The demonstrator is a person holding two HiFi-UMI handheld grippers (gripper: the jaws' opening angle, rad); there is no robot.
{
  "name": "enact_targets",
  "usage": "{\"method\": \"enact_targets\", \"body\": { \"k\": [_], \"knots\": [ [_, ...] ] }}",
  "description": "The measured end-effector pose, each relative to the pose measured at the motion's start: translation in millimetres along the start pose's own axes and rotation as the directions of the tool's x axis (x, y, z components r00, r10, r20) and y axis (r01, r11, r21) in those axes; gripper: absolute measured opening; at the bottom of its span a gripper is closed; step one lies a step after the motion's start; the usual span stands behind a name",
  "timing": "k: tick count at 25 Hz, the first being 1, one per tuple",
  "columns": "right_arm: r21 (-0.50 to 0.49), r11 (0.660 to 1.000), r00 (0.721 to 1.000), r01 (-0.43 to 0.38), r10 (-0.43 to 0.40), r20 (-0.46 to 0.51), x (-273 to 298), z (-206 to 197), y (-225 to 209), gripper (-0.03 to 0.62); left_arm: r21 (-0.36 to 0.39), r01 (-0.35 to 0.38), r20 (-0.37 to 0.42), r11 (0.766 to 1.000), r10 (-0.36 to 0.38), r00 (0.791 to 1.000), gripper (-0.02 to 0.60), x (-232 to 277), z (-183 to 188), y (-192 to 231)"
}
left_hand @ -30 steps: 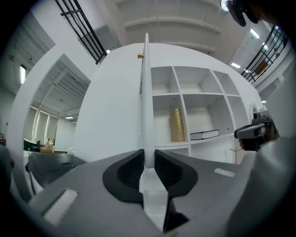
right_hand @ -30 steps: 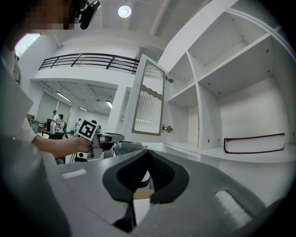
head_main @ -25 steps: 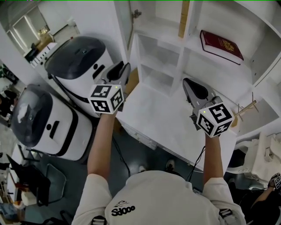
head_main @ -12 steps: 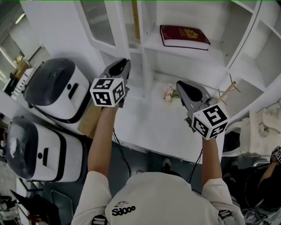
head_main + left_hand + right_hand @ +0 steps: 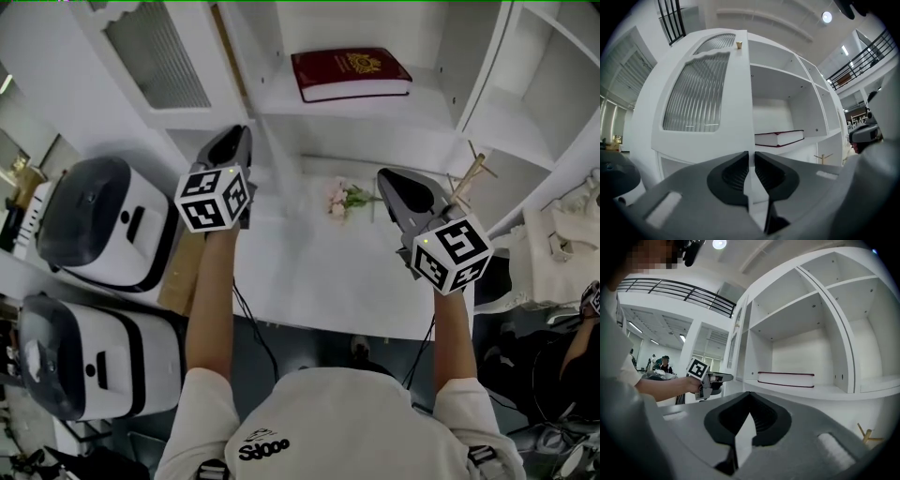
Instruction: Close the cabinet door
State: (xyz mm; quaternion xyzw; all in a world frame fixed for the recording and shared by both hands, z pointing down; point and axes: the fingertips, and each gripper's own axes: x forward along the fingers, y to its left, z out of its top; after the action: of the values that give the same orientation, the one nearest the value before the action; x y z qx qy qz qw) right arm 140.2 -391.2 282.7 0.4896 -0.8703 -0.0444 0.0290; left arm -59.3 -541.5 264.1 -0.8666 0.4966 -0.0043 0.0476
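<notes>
Both claws have slid along the front of the white shelf cabinet [image 5: 478, 75] over the last second, and the head view has swung with them. The dark red hardback book [image 5: 349, 73] now lies top centre instead of far right. The left claw [image 5: 751, 159] has narrowed, and its jaws are now opening a little; the gap is slim and nothing is pinched in it. It points level at the free edge of the white cabinet door with the ribbed glass panel [image 5: 698, 93]. That door stands at the left, and the shelves to its right are uncovered. So I judge the door not yet shut and the left claw lined up to push it. The right claw [image 5: 749, 399] has its tips together, empty, above the white desk [image 5: 319, 281].

Every view cuts off the door's hinge side, so I cannot read how far it stands out. Whether the left tips touch the door edge I cannot tell either.
</notes>
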Motion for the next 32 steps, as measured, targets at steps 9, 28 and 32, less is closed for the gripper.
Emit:
{"method": "enact_targets", "body": {
  "k": [9,28,32],
  "knots": [
    [0.015,1.0,1.0,0.004,-0.003,-0.026,8.1,-11.0,-19.4,0.002,-0.002,-0.02,0.0,1.0,0.02,1.0,0.048,33.3,-0.3,3.2],
    [0.01,0.999,0.999,-0.046,0.046,-0.02,7.3,-8.3,-16.0,0.002,0.059,-0.026,-0.008,0.998,0.027,1.0,0.02,20.5,-3.0,-3.0],
    [0.002,0.997,0.997,-0.078,0.078,0.007,13.3,2.4,-4.7,0.002,0.087,-0.008,-0.005,0.996,0.009,1.0,0.021,-13.6,-6.4,-11.1]
  ]
}}
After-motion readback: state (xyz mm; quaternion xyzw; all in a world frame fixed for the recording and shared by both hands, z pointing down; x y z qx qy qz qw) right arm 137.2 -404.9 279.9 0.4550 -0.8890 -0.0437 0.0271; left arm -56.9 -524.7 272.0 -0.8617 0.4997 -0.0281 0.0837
